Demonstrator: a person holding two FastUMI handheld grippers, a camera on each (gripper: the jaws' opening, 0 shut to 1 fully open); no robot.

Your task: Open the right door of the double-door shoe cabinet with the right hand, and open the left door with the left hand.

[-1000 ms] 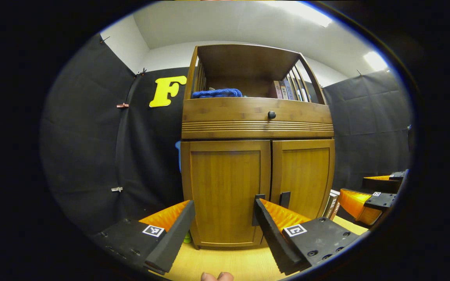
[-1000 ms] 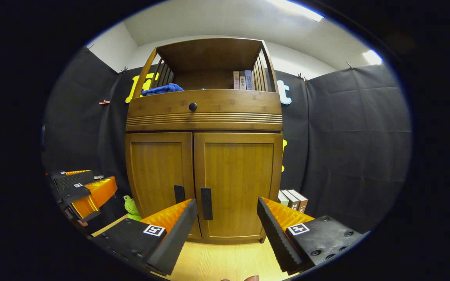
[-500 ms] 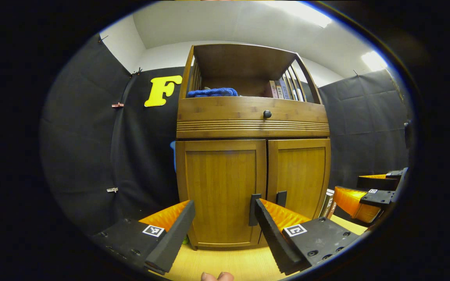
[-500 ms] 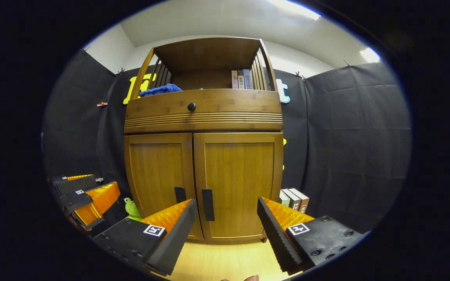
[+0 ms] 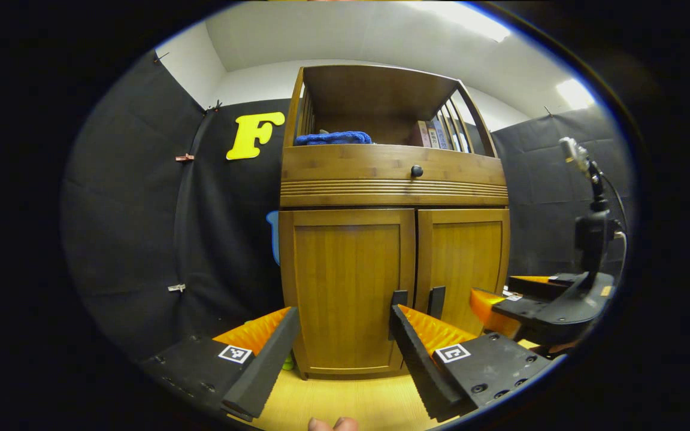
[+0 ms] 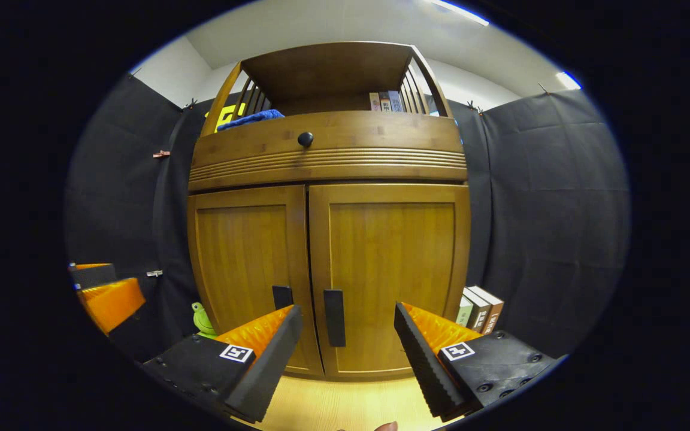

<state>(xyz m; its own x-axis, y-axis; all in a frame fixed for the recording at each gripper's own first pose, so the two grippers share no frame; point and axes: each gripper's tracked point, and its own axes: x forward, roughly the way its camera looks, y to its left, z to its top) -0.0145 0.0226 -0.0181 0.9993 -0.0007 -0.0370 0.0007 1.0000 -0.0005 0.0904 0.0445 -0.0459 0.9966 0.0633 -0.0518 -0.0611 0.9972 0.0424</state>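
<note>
right gripper (image 6: 345, 353): spread, empty | right door handle (image 6: 333, 318) upright, straight ahead between fingers, near | left gripper (image 5: 339, 359): spread, farther back

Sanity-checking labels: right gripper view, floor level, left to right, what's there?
Left gripper → green frog toy → left door handle → right door handle → row of books beside the cabinet.
</note>
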